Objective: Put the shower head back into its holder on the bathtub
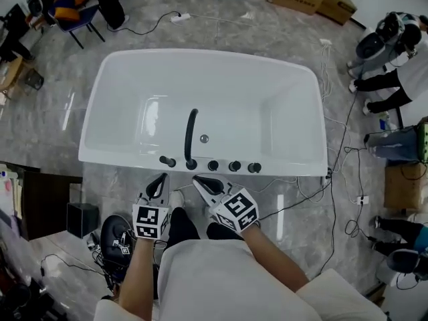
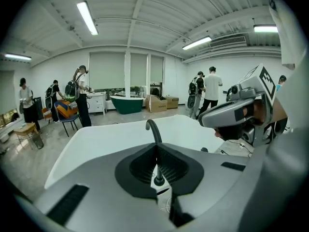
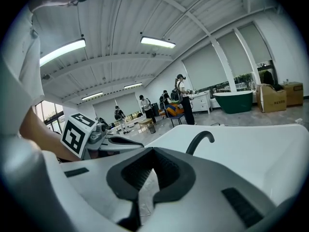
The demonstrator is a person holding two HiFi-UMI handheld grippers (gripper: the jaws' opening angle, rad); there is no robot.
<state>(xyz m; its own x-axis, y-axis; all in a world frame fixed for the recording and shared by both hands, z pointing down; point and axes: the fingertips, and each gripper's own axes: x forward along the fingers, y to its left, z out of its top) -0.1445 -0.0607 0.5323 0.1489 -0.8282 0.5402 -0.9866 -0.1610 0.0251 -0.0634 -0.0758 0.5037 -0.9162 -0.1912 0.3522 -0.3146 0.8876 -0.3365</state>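
White glossy bathtub (image 1: 200, 57), matte black fittings along the near rim, both grippers off it.
Curved black faucet (image 1: 191, 129), round knobs (image 1: 234, 166) to its right. The shower head (image 1: 167, 160) looks like the black piece at the row's left end, seated on the rim; too small for detail. Left gripper (image 1: 161, 178) and right gripper (image 1: 198, 178) have ribbed dark pads closed together and hold nothing, tips near the shower head, not touching. Only print: black-white square markers (image 1: 150, 221).
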